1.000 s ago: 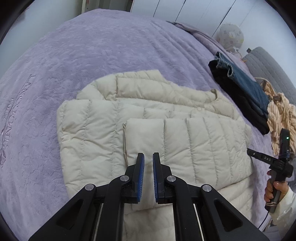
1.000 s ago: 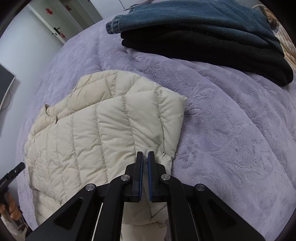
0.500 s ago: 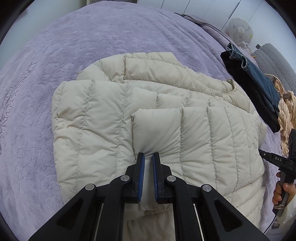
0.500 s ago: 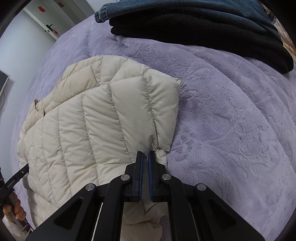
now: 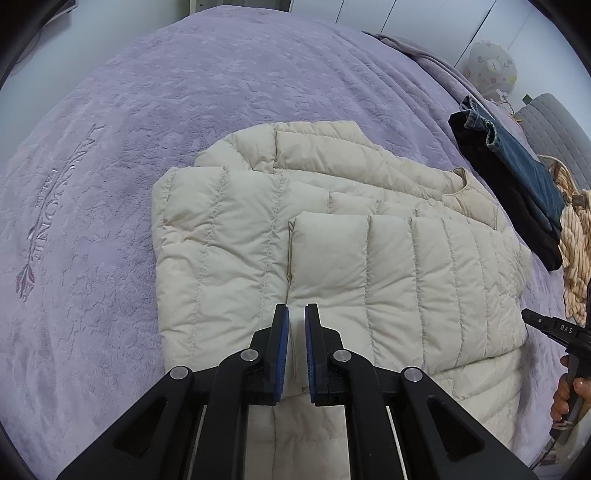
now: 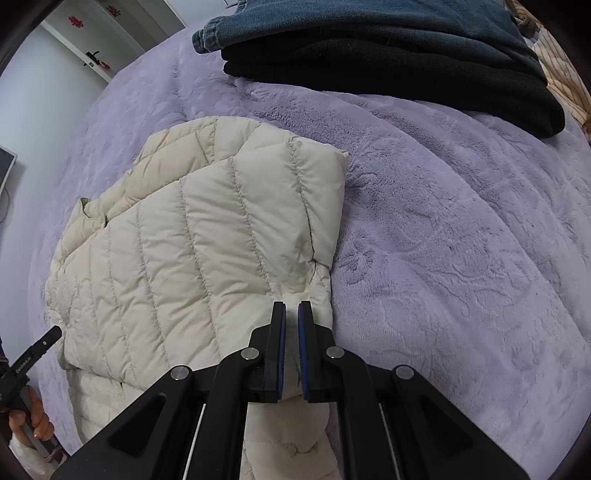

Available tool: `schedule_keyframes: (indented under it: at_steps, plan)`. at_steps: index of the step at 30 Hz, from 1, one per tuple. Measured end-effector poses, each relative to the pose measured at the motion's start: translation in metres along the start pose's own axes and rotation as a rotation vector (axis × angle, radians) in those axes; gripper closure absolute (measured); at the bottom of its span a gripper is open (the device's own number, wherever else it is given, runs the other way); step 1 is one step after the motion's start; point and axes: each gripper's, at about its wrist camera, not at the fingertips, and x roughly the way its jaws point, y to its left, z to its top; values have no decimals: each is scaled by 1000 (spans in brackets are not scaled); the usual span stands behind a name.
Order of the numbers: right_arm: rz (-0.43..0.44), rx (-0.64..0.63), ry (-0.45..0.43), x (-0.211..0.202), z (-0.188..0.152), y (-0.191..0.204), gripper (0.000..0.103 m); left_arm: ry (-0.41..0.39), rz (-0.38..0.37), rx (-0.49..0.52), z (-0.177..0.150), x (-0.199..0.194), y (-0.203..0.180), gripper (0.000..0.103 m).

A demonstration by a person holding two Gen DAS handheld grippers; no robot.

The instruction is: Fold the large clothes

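Observation:
A cream quilted puffer jacket [image 5: 229, 236] lies folded on a purple bedspread [image 5: 110, 155], with one panel doubled over its body. My left gripper [image 5: 296, 314] is shut on the near corner of that panel, and cream fabric shows between its blue pads. In the right wrist view the same jacket [image 6: 177, 236] fills the left half. There my right gripper [image 6: 291, 310] is shut on the jacket's near right edge, fabric pinched between its pads. A hand [image 5: 569, 391] on the other gripper's handle shows at the right rim of the left wrist view.
A folded stack of blue jeans [image 6: 369, 22] on a black garment [image 6: 406, 74] lies on the bed beyond the jacket's right side. A striped cloth [image 5: 576, 251] is heaped next to it. Bare purple bedspread [image 6: 461, 258] stretches to the right of the jacket.
Both grippers keep their hold on the jacket's edge. The right one has carried its corner slightly forward and up. The left moved in towards the jacket, then drew back to nearly where it was.

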Motion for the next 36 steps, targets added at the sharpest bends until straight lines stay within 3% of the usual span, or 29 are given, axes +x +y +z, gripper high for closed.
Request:
schedule_keyframes:
  at_steps: [11,12,13,14,16,26,28,29,31,36]
  plan:
    - [49,3,57,-30,-40,20,93,39,47,26,-31,-41,-10,93]
    - [52,2,61,-32,-43,22,91,41,48,26,-33,-43,-10,93]
    - [53,1,62,-35,-47,23,80,42,50,26,-35,-46,-10,93]
    - [51,0,60,-38,-50,25,58,44,50,23,-38,-49,-10,93]
    - [50,-8,41,-45,-55,29,37,48,59,24,-43,-54,-9,93]
    - [73,-66,14,-82,-75,57,37,35,85,46,-69,-83,-12,92]
    - [80,-74,11,-89,-79,62,34,37,93,46,-74,-88,-12,43]
    - [83,-77,10,-91,-81,64,31,27,110,36,-76,-92,-11,0]
    - [89,-80,9,-95,-86,68,29,-26,143,43,-80,-105,-12,1]
    - [96,-72,11,-103,-95,70,29,-3,135,30,-87,-116,-8,1]
